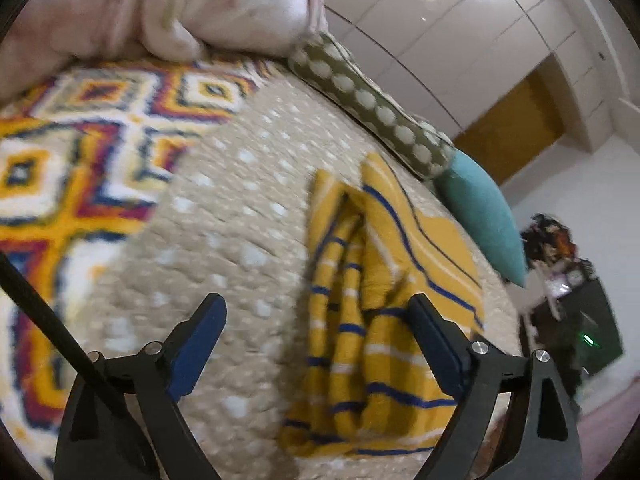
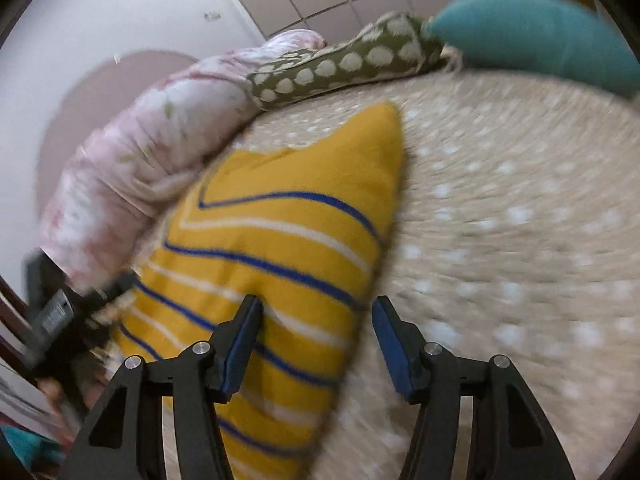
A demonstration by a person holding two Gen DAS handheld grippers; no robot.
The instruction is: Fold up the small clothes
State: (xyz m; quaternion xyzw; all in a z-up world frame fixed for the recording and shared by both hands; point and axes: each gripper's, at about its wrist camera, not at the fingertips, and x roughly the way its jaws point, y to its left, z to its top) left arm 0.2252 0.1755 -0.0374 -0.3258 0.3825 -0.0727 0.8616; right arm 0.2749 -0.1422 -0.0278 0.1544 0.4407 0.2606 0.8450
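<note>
A small yellow garment [image 1: 384, 264] with blue and white stripes lies rumpled and partly folded on the beige dotted bedspread [image 1: 224, 216]. My left gripper [image 1: 316, 308] hangs over its near end with the jaws wide apart; the blue right pad [image 1: 434, 340] is over the cloth, the left pad [image 1: 198, 344] over bare bedspread. In the right wrist view the same garment [image 2: 280, 236] spreads flat to a point. My right gripper [image 2: 318, 304] is open above its right edge, nothing pinched between the pads. Both views are blurred.
A pink floral bundle of bedding [image 1: 168, 4] [image 2: 132, 168], an olive dotted bolster [image 1: 372, 108] [image 2: 340, 66] and a teal pillow [image 1: 484, 212] [image 2: 532, 28] line the bed's far side. A bright geometric blanket [image 1: 72, 168] lies left. Dark furniture [image 1: 576, 312] stands beyond the bed.
</note>
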